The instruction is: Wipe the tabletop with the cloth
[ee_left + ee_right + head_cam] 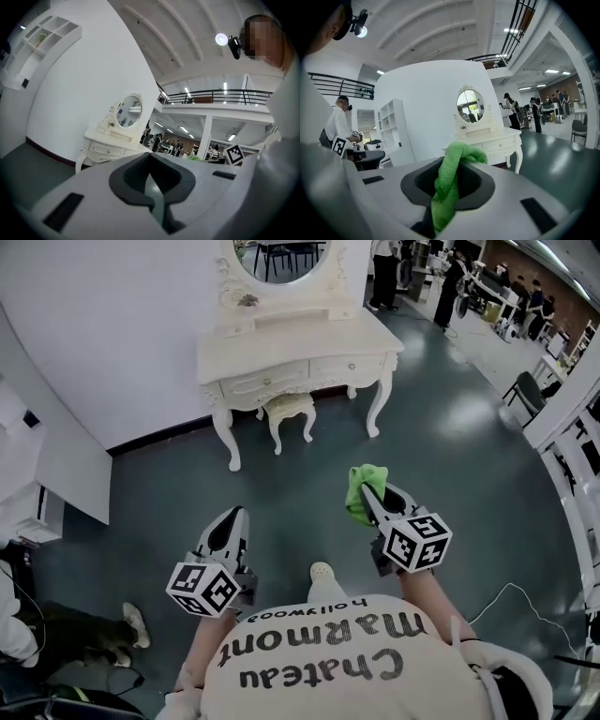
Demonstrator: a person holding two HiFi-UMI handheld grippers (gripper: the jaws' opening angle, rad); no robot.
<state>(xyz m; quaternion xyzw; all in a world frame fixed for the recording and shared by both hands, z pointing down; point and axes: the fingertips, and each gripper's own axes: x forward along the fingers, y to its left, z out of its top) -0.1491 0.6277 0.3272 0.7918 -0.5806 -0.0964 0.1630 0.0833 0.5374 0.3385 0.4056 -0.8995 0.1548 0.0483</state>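
The green cloth (360,493) is not on the white table (309,343) yet. It is pinched in the right gripper (375,498), whose fingers are closed on a bunched fold, with the free end bulging up past the tips. In the right gripper view the table lies straight beyond the cloth but well apart from it, across a stretch of dark floor (309,474). The left gripper (229,521) is held level with the right one, equally far back from the table. Its fingers are drawn together with nothing between them.

The cloth looks like soft, light microfibre. It should fold and drape rather than keep a shape, and it carries almost no weight. The present hold near the middle of the bunch seems sound: enough fabric sticks out to press flat on the table top, and the fibres should grip the pads well. A hold closer to an edge would probably let it trail or slip free under a wiping stroke.

Wiping has not started, judging by the gap to the table. A small stool (289,409) is tucked under the table's front, and an oval mirror (281,259) rises at its back edge.
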